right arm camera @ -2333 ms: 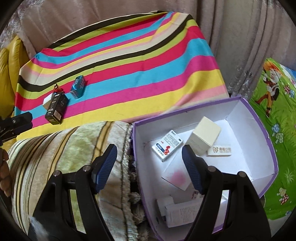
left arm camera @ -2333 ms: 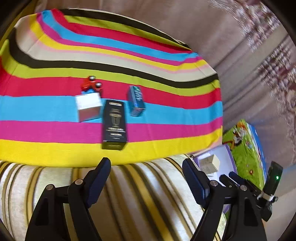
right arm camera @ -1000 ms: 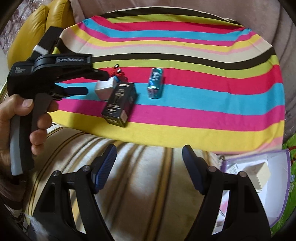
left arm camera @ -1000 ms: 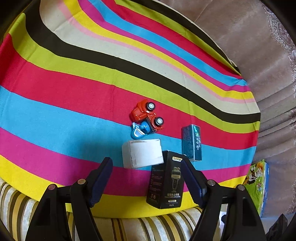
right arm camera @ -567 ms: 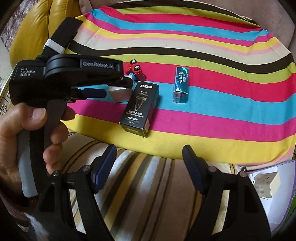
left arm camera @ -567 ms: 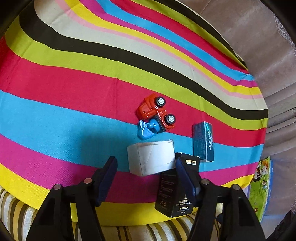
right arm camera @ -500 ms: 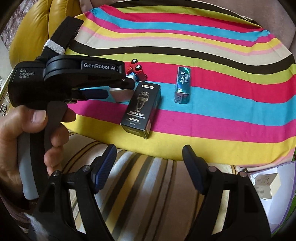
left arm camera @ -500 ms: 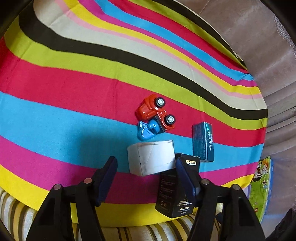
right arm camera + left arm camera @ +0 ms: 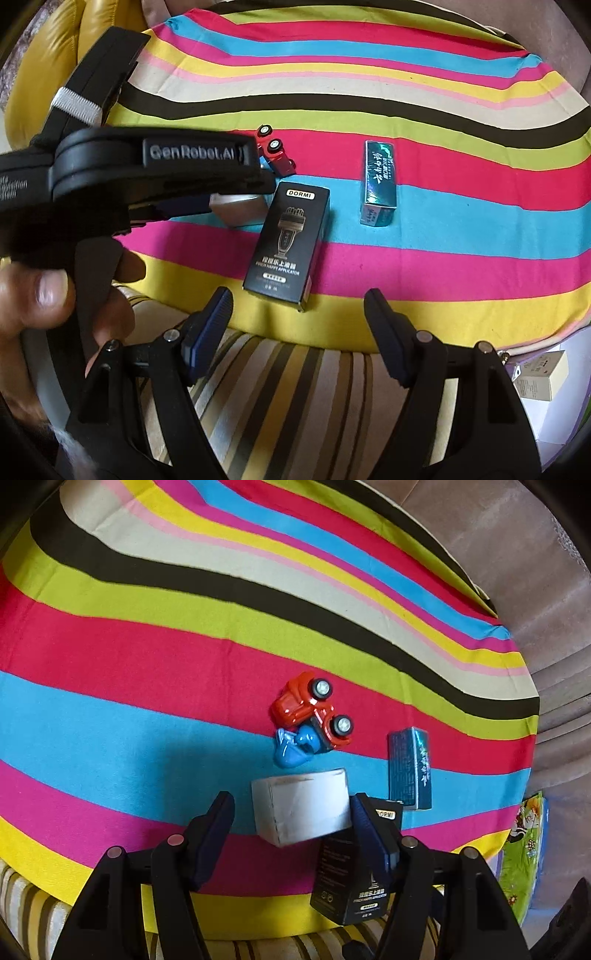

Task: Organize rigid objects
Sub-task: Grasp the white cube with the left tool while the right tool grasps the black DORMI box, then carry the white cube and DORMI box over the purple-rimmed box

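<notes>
Since the earlier shots the left tool [image 9: 291, 818] has dropped in over the striped cloth [image 9: 147, 672] and its jaws have just been closing around the white box [image 9: 301, 805]. That box now sits between the pads: the right pad looks like it's touching the box's right end, the left pad is apart from it, so no real grip yet as far as I can tell. The right tool [image 9: 297, 315] has swung across from the purple bin [image 9: 554, 406] side and hangs wide open with nothing in it, over the striped cushion edge, just short of the black box [image 9: 288, 243].

Stuff left on the cloth: white box, black box right against it, teal box [image 9: 408, 771] a bit off to the side, and the red and blue toy car [image 9: 310, 720] just behind the white box.

My take on doing this bit well: get the left pad flat on the box's other end before squeezing, and lift straight up, because the black box is crowding the right pad and could get dragged or tipped. Cardboard crushes, so go gentle. Then over to the bin, I'd guess.
</notes>
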Motion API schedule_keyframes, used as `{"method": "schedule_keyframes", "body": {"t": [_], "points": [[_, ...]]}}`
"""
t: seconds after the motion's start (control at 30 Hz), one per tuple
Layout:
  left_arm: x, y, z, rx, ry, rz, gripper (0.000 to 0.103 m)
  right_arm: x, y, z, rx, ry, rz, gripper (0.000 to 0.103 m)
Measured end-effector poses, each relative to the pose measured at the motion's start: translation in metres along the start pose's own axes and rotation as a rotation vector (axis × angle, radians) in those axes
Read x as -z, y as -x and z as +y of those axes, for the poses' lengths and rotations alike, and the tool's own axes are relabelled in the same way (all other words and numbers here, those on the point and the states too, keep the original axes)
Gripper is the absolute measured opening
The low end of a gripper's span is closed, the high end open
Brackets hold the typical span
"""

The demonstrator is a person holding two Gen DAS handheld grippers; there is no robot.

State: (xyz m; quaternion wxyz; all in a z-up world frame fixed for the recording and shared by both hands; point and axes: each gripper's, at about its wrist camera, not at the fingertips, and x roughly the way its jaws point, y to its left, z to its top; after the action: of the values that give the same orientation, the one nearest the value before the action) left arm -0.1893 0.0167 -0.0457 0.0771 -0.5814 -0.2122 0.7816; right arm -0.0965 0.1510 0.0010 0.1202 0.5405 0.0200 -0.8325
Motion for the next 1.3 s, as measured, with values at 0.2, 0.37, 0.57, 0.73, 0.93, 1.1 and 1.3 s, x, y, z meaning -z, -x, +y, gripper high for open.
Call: {"method": "schedule_keyframes", "body": {"t": [0.2,0.37,0.57,0.73,0.93,1.1,1.3], "points": [[0.007,0.006,0.012,-0.006,0.002,-0.002,0.055,-0.008,-0.014,0.004,0.012,-0.003,0.016,0.076],[0.015,0.016,0.025,0.006,0.024,-0.03,0.053,-0.013,-0.025,0.002,0.018,-0.019,0.035,0.076],[0.023,0.021,0.03,0.008,0.043,-0.072,0.053,-0.02,-0.036,0.006,0.053,-0.006,0.033,0.076],[0.027,0.024,0.022,-0.018,0.012,-0.11,0.053,-0.024,-0.049,0.005,0.058,-0.016,0.053,0.057],[0.031,0.027,0.016,-0.026,-0.009,-0.134,0.053,-0.024,-0.05,0.003,0.049,-0.011,0.048,0.043],[0.037,0.033,0.011,-0.015,-0.019,-0.167,0.053,-0.022,-0.038,-0.003,0.053,-0.021,-0.014,0.043],[0.046,0.04,-0.002,-0.002,-0.045,-0.19,0.053,-0.017,-0.02,-0.017,0.056,-0.051,-0.07,0.043]]}}
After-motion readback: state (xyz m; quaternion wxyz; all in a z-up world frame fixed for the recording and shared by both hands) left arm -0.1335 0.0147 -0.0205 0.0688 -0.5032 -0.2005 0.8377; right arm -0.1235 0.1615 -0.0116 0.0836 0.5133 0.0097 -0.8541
